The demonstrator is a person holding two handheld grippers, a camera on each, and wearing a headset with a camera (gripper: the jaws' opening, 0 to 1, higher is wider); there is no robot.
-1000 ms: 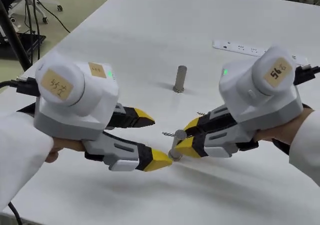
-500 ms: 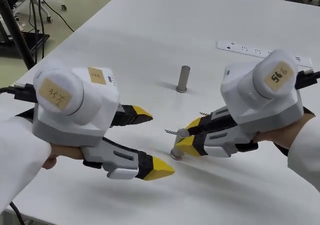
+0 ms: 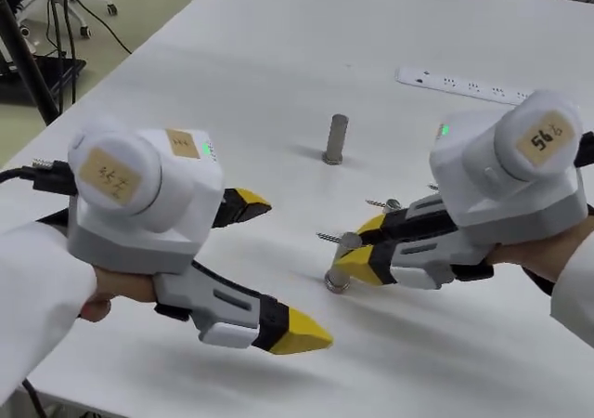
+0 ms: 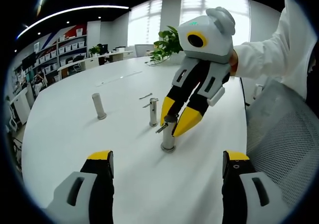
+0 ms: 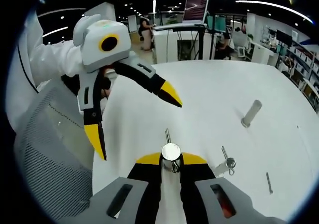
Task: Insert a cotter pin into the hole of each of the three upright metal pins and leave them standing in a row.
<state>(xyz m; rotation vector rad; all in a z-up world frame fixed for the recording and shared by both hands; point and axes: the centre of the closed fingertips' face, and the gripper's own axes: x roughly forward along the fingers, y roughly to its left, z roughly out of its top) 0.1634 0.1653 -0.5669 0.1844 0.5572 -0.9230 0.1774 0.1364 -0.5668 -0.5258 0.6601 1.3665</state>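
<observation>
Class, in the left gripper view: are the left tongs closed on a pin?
No, the left tongs gape open, clear of the nearest pin.

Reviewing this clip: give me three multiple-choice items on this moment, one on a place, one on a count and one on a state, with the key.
1. Where does the bare metal pin stand?
A) alone, farthest from the person
B) on the power strip
C) at the table's near edge

2. How many metal pins stand upright on the table?
A) two
B) three
C) five

3. How is the left gripper?
A) open, holding nothing
B) shut on a metal pin
C) shut with nothing between its jaws

Key:
1 A: in the head view it stands by itself on the far side.
2 B: the left gripper view shows three standing.
3 A: its jaws are spread wide and touch nothing.
</observation>
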